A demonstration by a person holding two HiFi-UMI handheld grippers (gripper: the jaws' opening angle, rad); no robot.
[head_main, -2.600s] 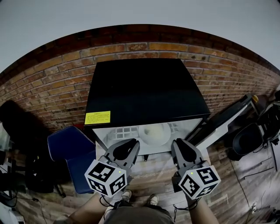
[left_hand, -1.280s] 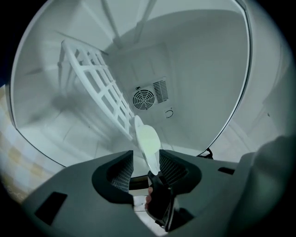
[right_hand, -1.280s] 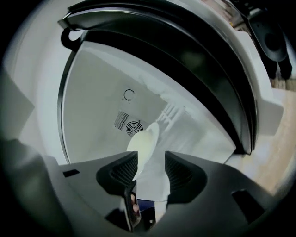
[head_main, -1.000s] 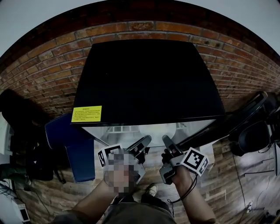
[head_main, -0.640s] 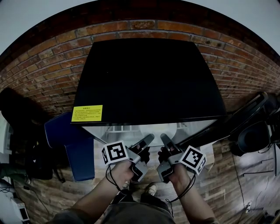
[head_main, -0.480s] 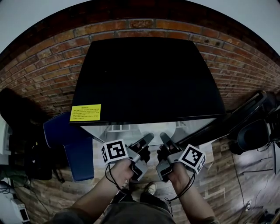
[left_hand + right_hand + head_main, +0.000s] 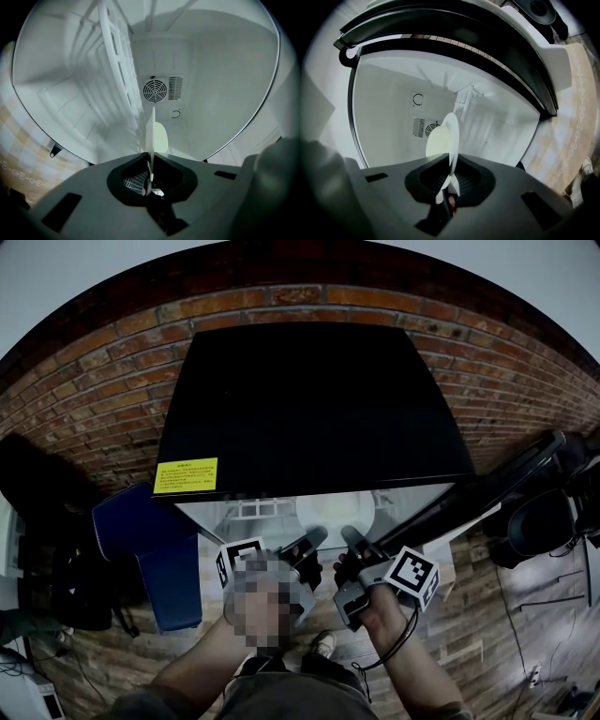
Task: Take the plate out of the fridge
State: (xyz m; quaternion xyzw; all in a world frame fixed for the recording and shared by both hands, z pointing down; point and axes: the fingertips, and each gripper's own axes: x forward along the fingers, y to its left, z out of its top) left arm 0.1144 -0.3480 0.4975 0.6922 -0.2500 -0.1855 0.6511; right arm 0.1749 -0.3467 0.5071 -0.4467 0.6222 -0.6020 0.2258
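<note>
The white plate [image 7: 330, 513] lies inside the open black fridge [image 7: 314, 409], in its white compartment. The left gripper view shows the plate [image 7: 153, 133] edge-on, and the right gripper view shows it [image 7: 443, 138] tilted. My left gripper [image 7: 310, 542] reaches in from the front left and its jaws are closing, with the plate's near rim between the pads [image 7: 150, 180]. My right gripper [image 7: 348, 539] comes in from the front right, its jaws also closing on the rim [image 7: 451, 187].
The fridge door [image 7: 487, 488] hangs open to the right. A white wire shelf [image 7: 119, 79] and a fan vent [image 7: 154, 90] sit at the back of the compartment. A blue chair [image 7: 155, 540] stands to the left of the fridge. A brick wall [image 7: 84, 399] is behind.
Both grippers have moved from below the opening up into the fridge front, one on each side of the plate. Their jaws have narrowed onto its rim.
</note>
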